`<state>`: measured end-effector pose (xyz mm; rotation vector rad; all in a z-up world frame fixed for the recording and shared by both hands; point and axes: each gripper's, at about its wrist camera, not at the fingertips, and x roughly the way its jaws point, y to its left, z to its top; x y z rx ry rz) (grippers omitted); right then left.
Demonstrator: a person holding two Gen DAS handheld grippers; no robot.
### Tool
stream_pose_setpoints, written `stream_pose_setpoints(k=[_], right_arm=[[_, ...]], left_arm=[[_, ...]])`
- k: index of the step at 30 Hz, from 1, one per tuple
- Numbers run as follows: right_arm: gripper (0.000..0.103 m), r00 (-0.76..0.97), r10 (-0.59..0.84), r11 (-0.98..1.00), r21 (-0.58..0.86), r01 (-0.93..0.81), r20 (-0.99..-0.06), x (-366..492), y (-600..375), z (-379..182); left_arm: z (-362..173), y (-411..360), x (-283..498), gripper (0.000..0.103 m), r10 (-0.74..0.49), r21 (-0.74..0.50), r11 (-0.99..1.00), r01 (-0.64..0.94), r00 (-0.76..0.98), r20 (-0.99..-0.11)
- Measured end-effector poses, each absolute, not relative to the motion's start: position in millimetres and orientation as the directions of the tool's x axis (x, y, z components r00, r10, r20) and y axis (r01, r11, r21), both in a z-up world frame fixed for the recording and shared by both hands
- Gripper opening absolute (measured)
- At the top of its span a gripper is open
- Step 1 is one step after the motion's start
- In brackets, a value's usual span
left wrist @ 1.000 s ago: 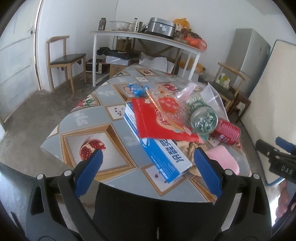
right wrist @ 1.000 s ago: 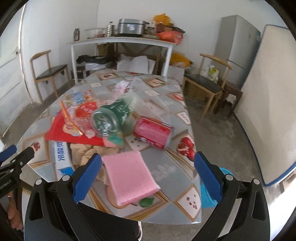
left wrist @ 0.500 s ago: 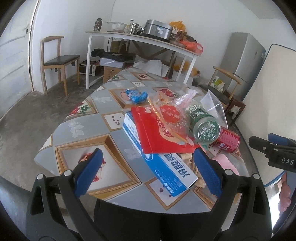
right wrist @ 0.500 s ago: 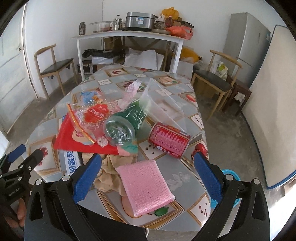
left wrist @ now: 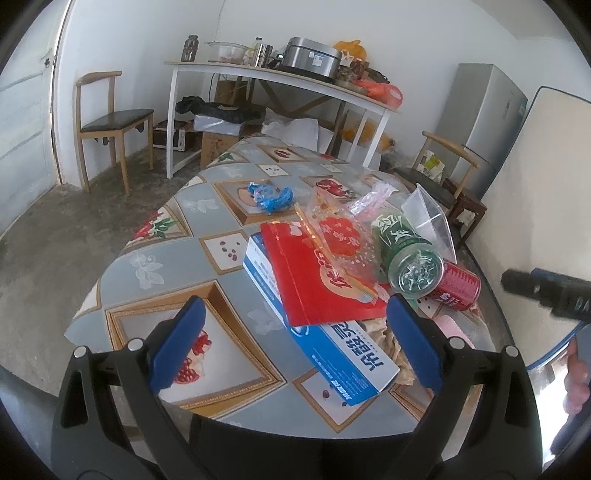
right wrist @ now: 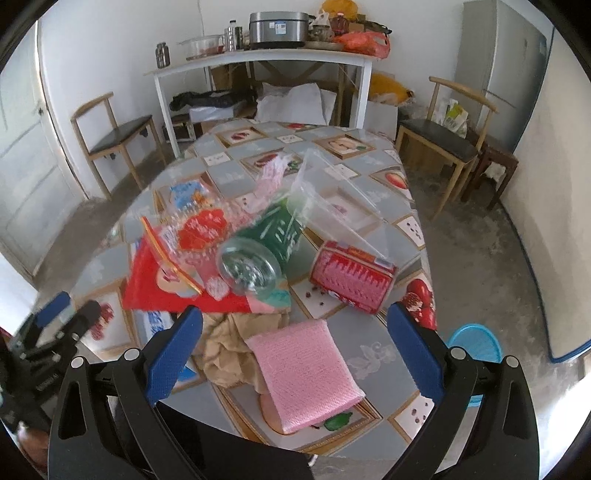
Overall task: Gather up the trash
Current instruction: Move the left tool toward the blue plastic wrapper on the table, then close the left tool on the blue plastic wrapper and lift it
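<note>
Several pieces of trash heaped on the patterned counter (left wrist: pixel 155 266): green bottle (left wrist: pixel 406 251) lying on its side, base toward the cameras; red can (left wrist: pixel 456 284) on its side just beside it, to its right in the left wrist view; clear plastic bag (left wrist: pixel 430 218) standing up behind both. Red folder (left wrist: pixel 310 280) lying flat, overlapping a blue-and-white box (left wrist: pixel 343 339), with a crinkled printed wrapper (left wrist: pixel 336 236) on top of the folder. Pink sponge pad (right wrist: pixel 304 369) at the near counter edge, touching crumpled brown paper (right wrist: pixel 225 354) to its left. Blue wrapper (left wrist: pixel 271 194) apart from the heap, farther along the counter.

Left gripper (left wrist: pixel 295 347) spread wide, nothing between the blue pads, hovering over the near edge with the box between its fingers in view. Right gripper (right wrist: pixel 293 350) likewise spread wide and empty, pink sponge pad framed between its fingers.

Blue basket (right wrist: pixel 474 343) on the floor beside the counter, right of the right gripper. White shelf table (right wrist: pixel 258 59) against the far wall, loaded with a metal cooker (right wrist: pixel 279 24) and jars. Wooden chairs (right wrist: pixel 114 136) on both sides of the room; grey fridge (left wrist: pixel 487 125) in the right corner.
</note>
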<state>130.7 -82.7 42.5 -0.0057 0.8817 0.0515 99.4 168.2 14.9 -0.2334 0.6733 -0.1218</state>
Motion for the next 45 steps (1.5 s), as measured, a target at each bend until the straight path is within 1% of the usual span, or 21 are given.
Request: stream_pose_setpoints(k=[5,8,15,19,24,27,29,30,31,33,34,35,36,38,39,41,42,43,44,45], right_arm=[[0.097,0.636,0.022,0.999,-0.003,-0.037,-0.771,129.1,-80.6,45.7],[0.097,0.677,-0.004,0.998,-0.042,-0.040,-0.736,119.8,-81.2,40.4],[0.097,0.752,-0.033,0.990,-0.122,-0.064,-0.658,111.7,-81.7,32.1],[0.097,0.770,-0.011,0.992,-0.104,-0.072,-0.638,115.9,-85.8,29.9],[0.097,0.787,0.045,0.996,-0.035,-0.085,-0.615,127.0,-93.6,29.6],[0.097,0.804,0.070,0.996,-0.008,-0.093,-0.590,133.5,-98.4,33.7],[0.097,0.813,0.083,0.996,0.014,-0.092,-0.577,136.6,-103.4,37.6],[0.097,0.817,0.087,0.996,0.027,-0.087,-0.570,138.1,-107.0,39.6],[0.097,0.820,0.089,0.996,0.037,-0.083,-0.565,139.3,-109.3,40.8],[0.097,0.825,0.089,0.996,0.058,-0.068,-0.558,141.7,-117.9,42.9],[0.097,0.826,0.086,0.996,0.066,-0.059,-0.557,142.4,-122.3,43.1],[0.097,0.825,0.081,0.996,0.079,-0.045,-0.559,143.7,-128.5,42.5],[0.097,0.823,0.080,0.995,0.090,-0.035,-0.562,145.2,-133.6,41.7],[0.097,0.818,0.076,0.993,0.114,-0.013,-0.570,147.9,-144.5,39.3],[0.097,0.815,0.074,0.992,0.126,-0.001,-0.575,150.0,-150.5,38.4],[0.097,0.810,0.074,0.989,0.148,0.015,-0.582,154.1,-161.2,38.3],[0.097,0.810,0.073,0.987,0.156,0.024,-0.583,156.9,-167.3,38.9],[0.097,0.810,0.071,0.986,0.162,0.030,-0.582,160.3,-172.9,39.2],[0.097,0.810,0.072,0.985,0.167,0.032,-0.582,163.5,-177.4,39.9],[0.097,0.809,0.077,0.984,0.176,0.033,-0.582,168.9,-183.4,40.8]], left_arm=[[13.9,178.4,106.5,0.095,-0.197,-0.269,0.962,0.038,0.781,-0.592],[13.0,180.9,112.3,0.095,-0.211,-0.269,0.961,0.058,0.781,-0.587],[22.7,188.0,129.1,0.095,-0.284,-0.315,0.942,0.119,0.784,-0.552],[31.6,191.9,141.6,0.095,-0.296,-0.324,0.937,0.130,0.787,-0.541],[52.6,207.4,173.5,0.094,-0.307,-0.356,0.926,0.123,0.794,-0.524],[62.5,220.0,214.1,0.088,-0.338,-0.395,0.910,0.129,0.783,-0.523],[54.3,227.4,261.9,0.082,-0.378,-0.439,0.892,0.110,0.716,-0.587],[49.7,229.2,275.7,0.077,-0.395,-0.461,0.882,0.099,0.689,-0.607],[38.2,233.1,303.5,0.073,-0.444,-0.517,0.852,0.080,0.632,-0.635],[20.1,233.8,339.2,0.072,-0.486,-0.562,0.826,0.040,0.557,-0.674],[10.3,232.4,355.1,0.070,-0.495,-0.566,0.824,0.027,0.519,-0.697],[3.1,230.4,363.8,0.067,-0.491,-0.562,0.827,0.011,0.500,-0.713],[-7.5,227.0,379.9,0.064,-0.469,-0.541,0.841,-0.021,0.471,-0.747],[-21.5,219.3,397.8,0.061,-0.438,-0.495,0.869,-0.025,0.426,-0.791],[-30.4,213.7,408.1,0.055,-0.402,-0.454,0.890,-0.039,0.402,-0.822],[-42.8,207.5,418.2,0.050,-0.368,-0.411,0.910,-0.046,0.368,-0.854],[-46.9,206.2,421.5,0.044,-0.355,-0.397,0.917,-0.049,0.357,-0.864],[-51.9,202.1,424.4,0.041,-0.330,-0.369,0.928,-0.053,0.343,-0.879],[-53.8,201.7,423.6,0.040,-0.321,-0.358,0.932,-0.053,0.339,-0.884],[-55.2,199.3,422.9,0.038,-0.318,-0.354,0.934,-0.047,0.342,-0.884]])
